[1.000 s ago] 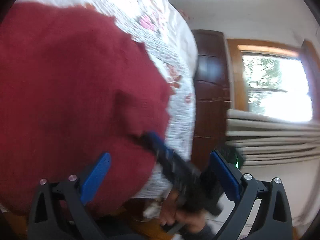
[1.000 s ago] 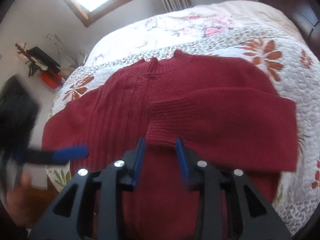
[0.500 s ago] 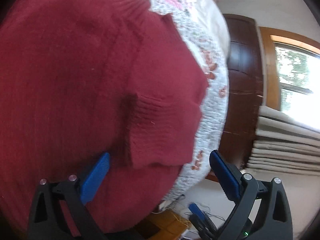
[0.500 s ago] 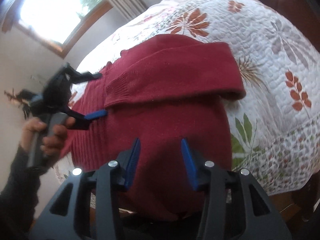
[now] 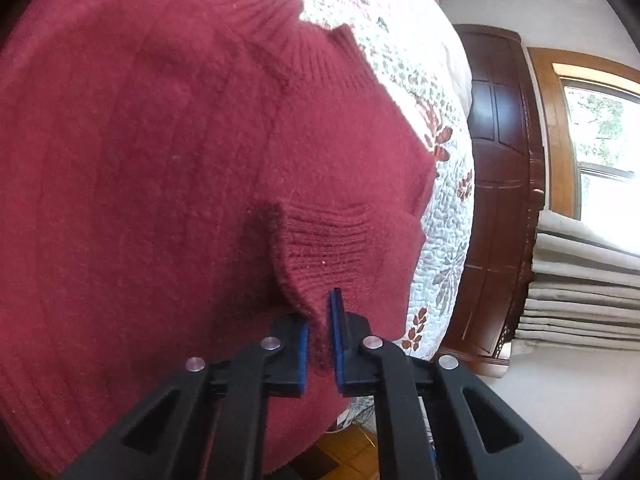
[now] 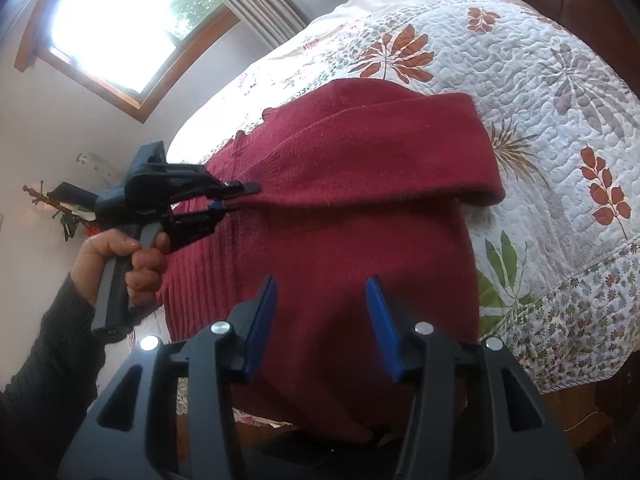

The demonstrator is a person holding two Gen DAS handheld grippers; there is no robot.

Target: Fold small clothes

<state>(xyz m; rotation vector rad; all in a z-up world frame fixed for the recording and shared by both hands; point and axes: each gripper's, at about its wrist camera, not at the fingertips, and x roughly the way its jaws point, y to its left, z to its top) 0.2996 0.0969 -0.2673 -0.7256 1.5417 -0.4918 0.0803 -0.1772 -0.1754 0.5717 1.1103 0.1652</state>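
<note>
Because the dark red knitted wool sweater (image 5: 168, 168) is soft, thick and limp, it will probably sag and drape wherever it is lifted, so the sensible places to take hold are its firmer ribbed edges: the cuff, the hem band and the collar. It lies spread on a white quilted bedspread printed with rust, grey and green leaves (image 6: 560, 92), reaching to the near edge of the bed, with one sleeve folded across the body so that its ribbed cuff (image 5: 324, 248) rests on the chest. The left gripper (image 5: 318, 336), a black plastic claw with blue pads, has its jaws nearly closed on the lower edge of that cuff, a pinch of knit caught between the pads; the right wrist view shows the same claw (image 6: 236, 196), held in a hand (image 6: 120, 260) with a dark sleeve, gripping the cuff end. The right gripper (image 6: 322, 324) stands with its jaws wide apart above the lower body of the sweater and has hold of nothing. The knit looks fuzzy and slightly matted, with vertical ribbing down the front and tighter ribs at the collar (image 5: 280, 12); such fabric should grip the pads well rather than slip, though it may stretch if pulled hard. A dark wooden panelled headboard (image 5: 500, 184) and a bright window with grey folded curtains (image 5: 592, 272) lie beyond the bed.
</note>
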